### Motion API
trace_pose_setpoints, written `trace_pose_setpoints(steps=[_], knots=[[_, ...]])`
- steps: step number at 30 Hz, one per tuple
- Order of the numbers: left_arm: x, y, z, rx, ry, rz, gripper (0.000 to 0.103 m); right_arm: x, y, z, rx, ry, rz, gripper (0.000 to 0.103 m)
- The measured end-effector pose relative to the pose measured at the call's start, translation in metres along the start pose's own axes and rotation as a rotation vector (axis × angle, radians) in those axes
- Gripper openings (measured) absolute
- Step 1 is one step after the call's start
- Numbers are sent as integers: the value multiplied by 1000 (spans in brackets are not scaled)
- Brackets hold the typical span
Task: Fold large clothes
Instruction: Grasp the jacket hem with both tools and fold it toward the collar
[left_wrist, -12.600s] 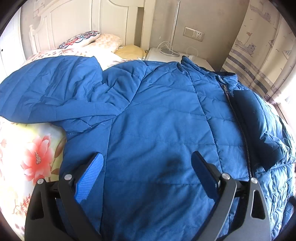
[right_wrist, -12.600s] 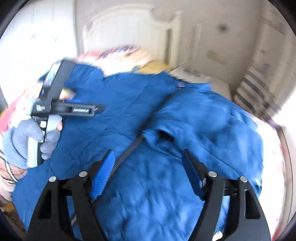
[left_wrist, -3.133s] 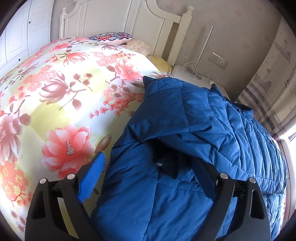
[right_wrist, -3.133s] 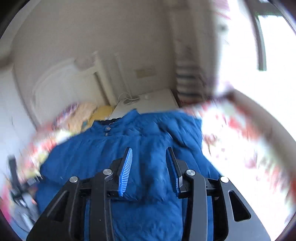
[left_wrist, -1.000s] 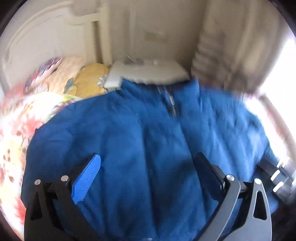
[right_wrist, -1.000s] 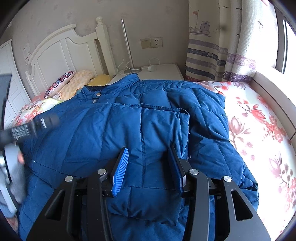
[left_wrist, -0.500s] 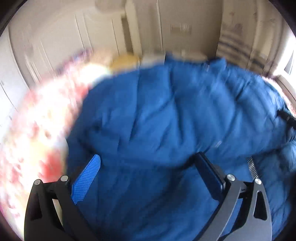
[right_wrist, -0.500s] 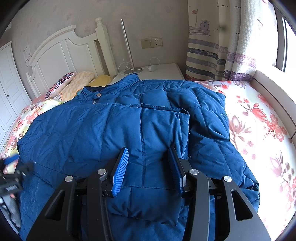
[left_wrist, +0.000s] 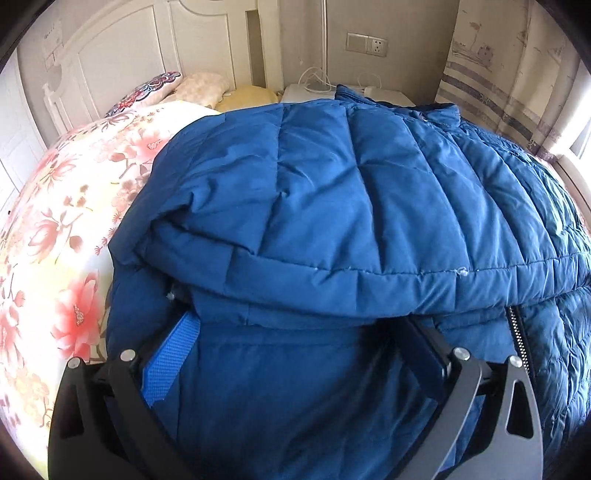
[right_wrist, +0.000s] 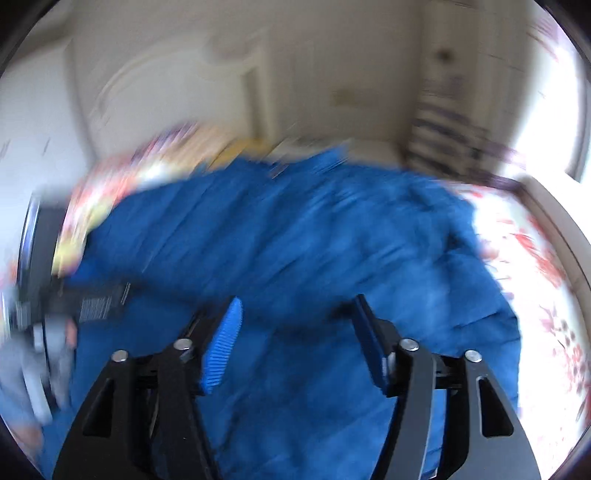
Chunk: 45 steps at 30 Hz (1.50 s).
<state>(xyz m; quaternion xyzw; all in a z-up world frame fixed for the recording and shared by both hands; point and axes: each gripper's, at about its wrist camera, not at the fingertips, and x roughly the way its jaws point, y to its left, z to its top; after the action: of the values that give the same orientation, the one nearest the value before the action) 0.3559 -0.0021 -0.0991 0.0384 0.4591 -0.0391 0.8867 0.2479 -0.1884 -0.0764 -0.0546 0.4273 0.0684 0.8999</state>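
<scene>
Jacket (left_wrist: 332, 192) lengthwise, collar toward headboard (left_wrist: 122, 55); left claw (left_wrist: 295, 332) spread; right claw (right_wrist: 295, 317) just opening, empty.

I see a solid blue quilted jacket (left_wrist: 332, 206) on a cream bedspread (left_wrist: 66, 229) printed with pink flowers; my gripper pads (left_wrist: 168, 363) are blue.

No legible txt; label on left gripper (right_wrist: 99, 302) too blurred to read.

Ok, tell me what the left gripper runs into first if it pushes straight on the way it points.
Most likely the blue down jacket: the left gripper, its jaws spread wide, points down at the folded-over edge, which overhangs its fingertips. Depth is unclear, but nothing else lies ahead.
</scene>
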Motion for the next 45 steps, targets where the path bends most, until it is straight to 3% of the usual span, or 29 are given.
trace_pose_setpoints(steps=[3,7,11,13,15,16,19,25,27,29,30,32,33,35,38,40,42,43,45], knots=[[-2,0,-1,-4,-3,-5,101,7,11,-2,-44,15,-69,72],[-2,3,-3,-10,-6,-13,101,9,2,-3,7,14,-17,74],[-3,4,-2,-15,-5,-12,101,10,4,-3,-2,15,-28,74],[-12,6,-5,-38,-13,26,98,9,3,-3,-3,14,-29,74],[-39,0,-16,-70,-75,-88,99,8,3,-3,0,13,-27,74],[-43,-6,-19,-51,-84,-106,99,9,3,-2,-3,14,-30,74],[-24,-29,-36,76,-4,-3,101,8,5,-3,-11,13,-46,74],[-33,-14,-37,27,-10,-38,101,2,2,-4,6,38,-39,76],[-48,2,-42,-18,-53,-52,101,-18,-14,-8,54,14,-66,76],[-56,30,-52,-64,-77,-18,101,-32,-37,-17,88,-12,-133,82],[-54,40,-55,-79,-65,0,101,-36,-53,-24,119,-8,-179,83],[-45,69,-60,-174,-7,-60,100,-29,-101,-48,246,43,-236,90],[-45,79,-62,-206,-9,-77,100,-28,-124,-59,364,31,-113,91],[-44,82,-63,-209,-8,-83,100,-38,-141,-64,452,-24,-52,87],[-45,79,-62,-189,-12,-54,100,-42,-125,-61,383,-27,-134,84],[-64,80,-67,-209,-88,-9,100,-64,-100,-58,320,-85,-194,84],[-82,70,-73,-181,-145,-10,100,-90,-70,-58,226,-163,-149,84],[-93,61,-78,-137,-159,-52,100,-99,-54,-60,164,-181,-121,86],[-102,43,-86,-69,-149,-95,101,-101,-18,-66,29,-147,-44,89]])
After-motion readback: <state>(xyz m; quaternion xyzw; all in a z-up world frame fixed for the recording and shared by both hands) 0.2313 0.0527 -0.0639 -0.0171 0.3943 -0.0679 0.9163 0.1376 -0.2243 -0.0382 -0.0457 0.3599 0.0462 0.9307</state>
